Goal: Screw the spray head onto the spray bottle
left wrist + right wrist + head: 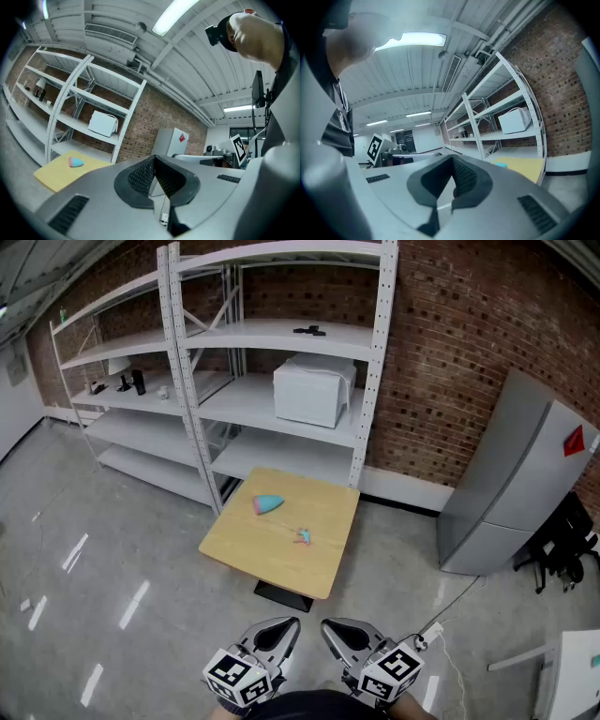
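- Shelves (281,334): against the brick wall behind everything. They hold a few small dark bits I can't make out.
- Table (323,563): small wooden one in front of the shelves, well away from the person. Both task pieces are on it, so I'd say the job hasn't started.
- White box (314,390): sits on a middle shelf. Can't tell what's in it, if anything.
- Left gripper (281,626): jaws pressed together with nothing between them, held low near the body.
- Right gripper (339,626): same deal, closed up and empty, just beside the left one.
- Bottle (268,505): the teal and pink thing lying on its side near the table's back edge, I think. No head on it, and too small to see any liquid.
- Spray head (302,537): tiny piece near the table's middle, close to the bottle but not touching. Still to do: pick up both, line them up, screw together.
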Motion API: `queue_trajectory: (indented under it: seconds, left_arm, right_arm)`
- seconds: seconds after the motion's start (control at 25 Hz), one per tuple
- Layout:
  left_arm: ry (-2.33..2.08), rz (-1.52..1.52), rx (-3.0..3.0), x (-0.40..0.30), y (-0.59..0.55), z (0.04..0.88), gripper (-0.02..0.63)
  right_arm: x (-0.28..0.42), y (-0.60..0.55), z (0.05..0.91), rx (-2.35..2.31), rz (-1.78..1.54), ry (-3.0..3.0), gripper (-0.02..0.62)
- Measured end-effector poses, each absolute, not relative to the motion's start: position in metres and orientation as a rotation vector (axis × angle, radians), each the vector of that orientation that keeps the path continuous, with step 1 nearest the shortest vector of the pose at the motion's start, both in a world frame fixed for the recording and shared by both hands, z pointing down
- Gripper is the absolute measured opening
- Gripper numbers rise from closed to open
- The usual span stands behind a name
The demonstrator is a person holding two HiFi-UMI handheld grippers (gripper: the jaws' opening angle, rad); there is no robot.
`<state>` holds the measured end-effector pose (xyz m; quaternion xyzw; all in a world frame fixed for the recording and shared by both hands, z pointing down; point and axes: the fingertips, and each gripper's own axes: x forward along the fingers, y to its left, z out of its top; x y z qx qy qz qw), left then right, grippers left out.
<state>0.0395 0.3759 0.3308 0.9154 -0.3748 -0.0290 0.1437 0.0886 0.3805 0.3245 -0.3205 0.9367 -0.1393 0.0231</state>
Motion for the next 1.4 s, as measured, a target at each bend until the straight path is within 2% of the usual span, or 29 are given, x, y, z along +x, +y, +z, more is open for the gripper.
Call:
queue_trajectory:
  seconds: [0.92,1.4]
  left_arm:
    - [-1.084,-0.078,2.614,0.035,0.381,0.333,0.003]
    - [-1.147,-0.086,2.528,-0.045,0.386,0.356,0.003]
  right_arm:
    - [0.082,0.388,0.321,-0.955,-0.452,2.914,0.000]
    - [0.024,0.383,0.340,-0.966,-0.531,2.902,0.000]
